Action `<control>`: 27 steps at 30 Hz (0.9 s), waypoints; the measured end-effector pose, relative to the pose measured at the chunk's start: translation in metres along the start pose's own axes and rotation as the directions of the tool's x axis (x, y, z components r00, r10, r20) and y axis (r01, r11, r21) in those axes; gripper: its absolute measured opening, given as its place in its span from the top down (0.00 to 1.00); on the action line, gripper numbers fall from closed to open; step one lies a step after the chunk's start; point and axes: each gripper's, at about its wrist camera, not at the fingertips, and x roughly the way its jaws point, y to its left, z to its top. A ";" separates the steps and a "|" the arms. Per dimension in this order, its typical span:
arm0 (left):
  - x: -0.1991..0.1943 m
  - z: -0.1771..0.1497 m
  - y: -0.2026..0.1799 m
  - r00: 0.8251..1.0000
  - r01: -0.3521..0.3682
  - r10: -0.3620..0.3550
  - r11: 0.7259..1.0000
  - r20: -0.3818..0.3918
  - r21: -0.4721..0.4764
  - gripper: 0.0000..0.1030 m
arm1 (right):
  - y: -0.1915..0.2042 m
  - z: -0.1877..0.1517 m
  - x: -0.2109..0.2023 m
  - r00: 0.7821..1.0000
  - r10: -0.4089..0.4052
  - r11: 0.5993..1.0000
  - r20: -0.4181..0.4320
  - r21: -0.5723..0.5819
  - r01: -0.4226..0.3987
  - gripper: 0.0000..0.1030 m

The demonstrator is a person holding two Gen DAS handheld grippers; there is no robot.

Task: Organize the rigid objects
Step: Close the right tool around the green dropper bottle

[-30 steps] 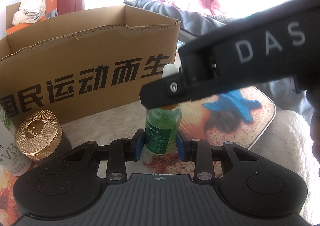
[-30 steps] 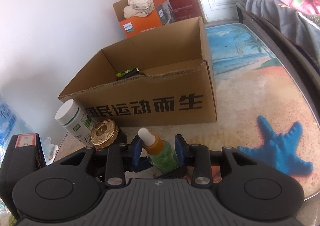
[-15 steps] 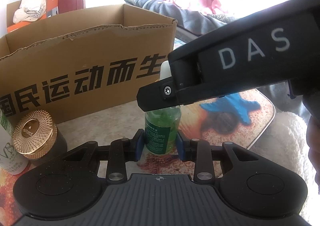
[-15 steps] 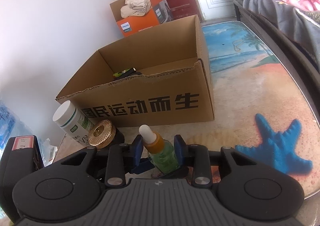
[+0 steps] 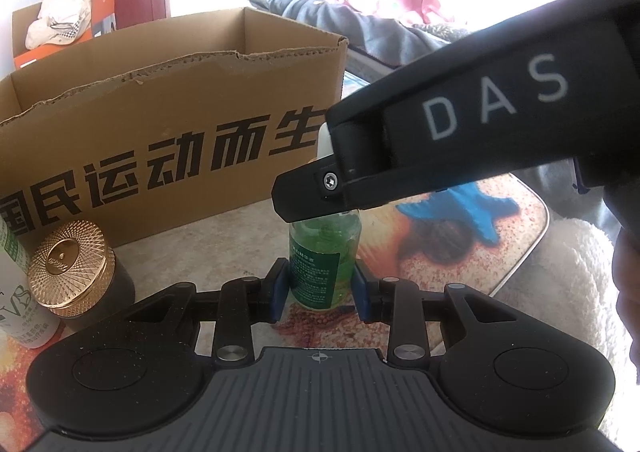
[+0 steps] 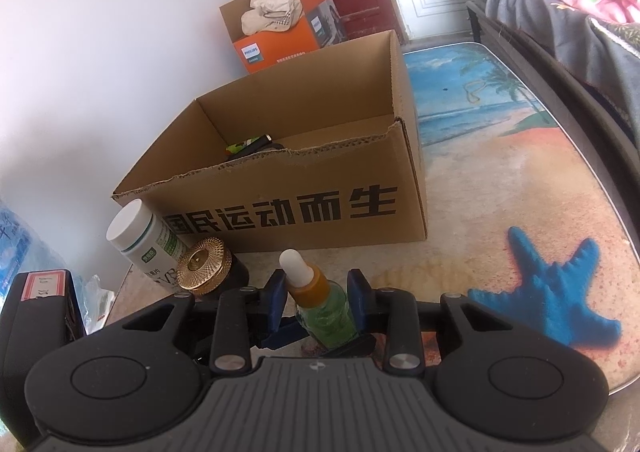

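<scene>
1. Sunlight is washing out the doorway behind a tabletop (image 6: 500,180) printed with a beach scene, where a blue starfish (image 6: 556,292) is painted at about 3 o'clock from my tools.
2. I am holding the left gripper (image 5: 320,288) low around a green dropper bottle (image 5: 324,264), its blue pads sitting against both sides of the labelled glass body, so it is clenched on the bottle.
3. I am holding the right gripper (image 6: 318,296) higher on the same dropper bottle (image 6: 320,304), with the blue pads flanking the amber collar and shoulder; they look to be touching the glass, though I cannot tell how firmly.
4. In the left wrist view, my right tool's black finger, lettered DAS, is crossing in from 2 o'clock and hiding the bottle's neck.
5. The bottle is standing upright on the tabletop, just in front of a cardboard box (image 6: 280,188) that is lying open at 12 o'clock.
6. A dark item with a green-yellow end (image 6: 250,143) is lying inside the box.
7. A jar with a gold lid (image 5: 66,268) is standing at 9 o'clock from the bottle, touching a white supplement bottle (image 6: 140,236) beside it.
8. An orange Philips carton (image 6: 288,40) is sitting behind the box, with pale cloth (image 6: 272,10) piled on it.
</scene>
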 end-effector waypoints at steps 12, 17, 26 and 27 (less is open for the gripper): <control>0.005 -0.001 -0.008 1.000 -0.007 0.007 1.000 0.001 0.012 0.69 | -0.001 0.000 0.002 1.000 -0.001 1.000 -0.004 0.010 0.001 0.65; 0.006 -0.002 -0.010 1.000 -0.012 0.012 1.000 0.005 0.017 0.69 | 0.000 -0.001 0.001 1.000 -0.002 1.000 0.004 0.002 0.002 0.66; -0.002 -0.001 -0.013 0.999 -0.023 0.021 0.999 0.038 0.039 0.69 | 0.003 0.001 -0.009 1.000 -0.003 1.000 0.025 -0.017 0.004 0.68; -0.005 0.001 -0.013 0.999 -0.023 0.022 0.999 0.046 0.039 0.69 | 0.005 0.002 -0.012 1.000 -0.002 1.000 0.031 -0.023 0.002 0.68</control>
